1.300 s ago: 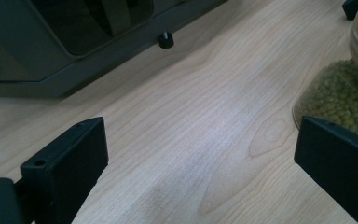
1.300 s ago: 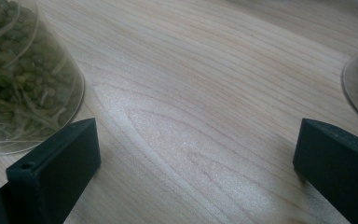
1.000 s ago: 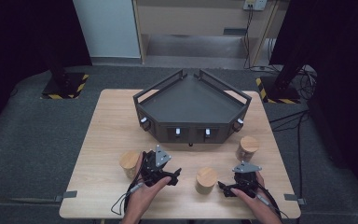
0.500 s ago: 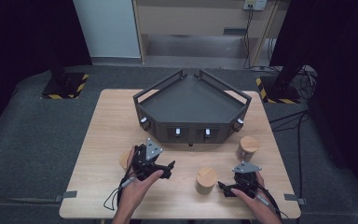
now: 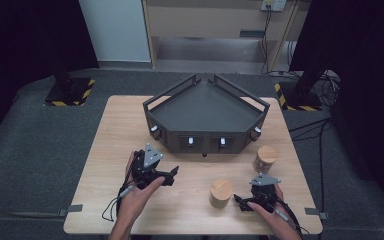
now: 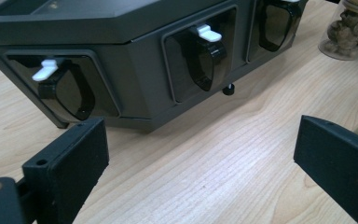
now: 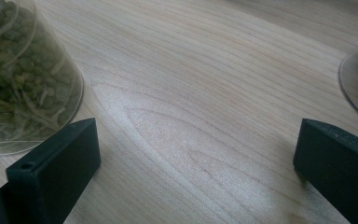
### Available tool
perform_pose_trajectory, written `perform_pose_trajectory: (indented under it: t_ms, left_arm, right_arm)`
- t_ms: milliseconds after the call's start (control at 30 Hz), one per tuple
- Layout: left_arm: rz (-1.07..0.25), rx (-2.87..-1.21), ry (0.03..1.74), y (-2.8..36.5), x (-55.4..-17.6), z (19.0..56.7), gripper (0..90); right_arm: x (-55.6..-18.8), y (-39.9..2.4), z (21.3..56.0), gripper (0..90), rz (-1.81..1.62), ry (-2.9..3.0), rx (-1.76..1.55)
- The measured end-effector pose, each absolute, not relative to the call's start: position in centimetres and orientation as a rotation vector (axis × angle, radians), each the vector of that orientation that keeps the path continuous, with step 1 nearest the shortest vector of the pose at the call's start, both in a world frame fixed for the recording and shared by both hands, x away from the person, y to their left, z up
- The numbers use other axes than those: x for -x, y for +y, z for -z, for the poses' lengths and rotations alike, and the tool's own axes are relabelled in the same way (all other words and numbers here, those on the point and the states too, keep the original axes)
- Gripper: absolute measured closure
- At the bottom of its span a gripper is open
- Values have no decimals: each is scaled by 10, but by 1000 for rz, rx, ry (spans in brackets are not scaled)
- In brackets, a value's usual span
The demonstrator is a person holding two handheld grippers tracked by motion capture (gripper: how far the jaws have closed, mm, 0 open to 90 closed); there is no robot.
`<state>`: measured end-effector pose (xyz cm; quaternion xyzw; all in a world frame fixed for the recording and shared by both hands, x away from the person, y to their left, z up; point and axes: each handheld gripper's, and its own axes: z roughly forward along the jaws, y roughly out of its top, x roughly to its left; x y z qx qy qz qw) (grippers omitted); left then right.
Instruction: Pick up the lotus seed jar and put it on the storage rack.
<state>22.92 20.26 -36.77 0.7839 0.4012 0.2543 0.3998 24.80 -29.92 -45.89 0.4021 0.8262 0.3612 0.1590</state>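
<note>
The desk (image 5: 120, 130) carries a dark angular rack (image 5: 205, 107) near its far edge, with bare wood along the left side. A jar (image 5: 220, 193) with a wooden lid stands near the front edge, just left of the right claw (image 5: 242, 202); another jar (image 5: 265, 159) stands behind. Both the right claw and the left claw (image 5: 172, 174) gape wide, holding nothing, over open wood.

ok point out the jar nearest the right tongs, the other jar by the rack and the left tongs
near jar (image 5: 221, 187), high view, wooden lid
far jar (image 5: 267, 153), high view, wooden lid
left tongs (image 5: 174, 171), high view, between the tips
</note>
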Motion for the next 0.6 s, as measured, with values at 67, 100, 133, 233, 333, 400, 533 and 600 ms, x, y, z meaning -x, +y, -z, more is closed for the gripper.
perform_pose_trajectory:
  t_ms: [67,100,133,233,333,400,533,600]
  left_arm:
    - [-643,-1975,1019,205,-230,368,21]
    - [-644,-1972,1020,207,-231,369,21]
    - [-644,-1969,1022,208,-231,369,21]
    - [-646,-1960,1023,212,-232,372,21]
    - [-649,-1955,1021,216,-231,374,21]
    - [-652,-1952,1023,219,-230,375,21]
    - [-660,-1945,1025,226,-228,380,22]
    - [-665,-1946,1027,230,-227,382,23]
  right_arm:
    - [-248,-299,459,5,-1033,2362,-1149]
    - [-248,-299,459,5,-1033,2362,-1150]
    - [-248,-299,459,5,-1033,2362,-1150]
    - [-248,-299,459,4,-1033,2362,-1150]
    - [-248,-299,459,4,-1034,2363,-1150]
    - [-248,-299,459,4,-1034,2363,-1150]
    - [-248,-299,459,4,-1034,2363,-1150]
    - [-248,-299,459,4,-1034,2363,-1150]
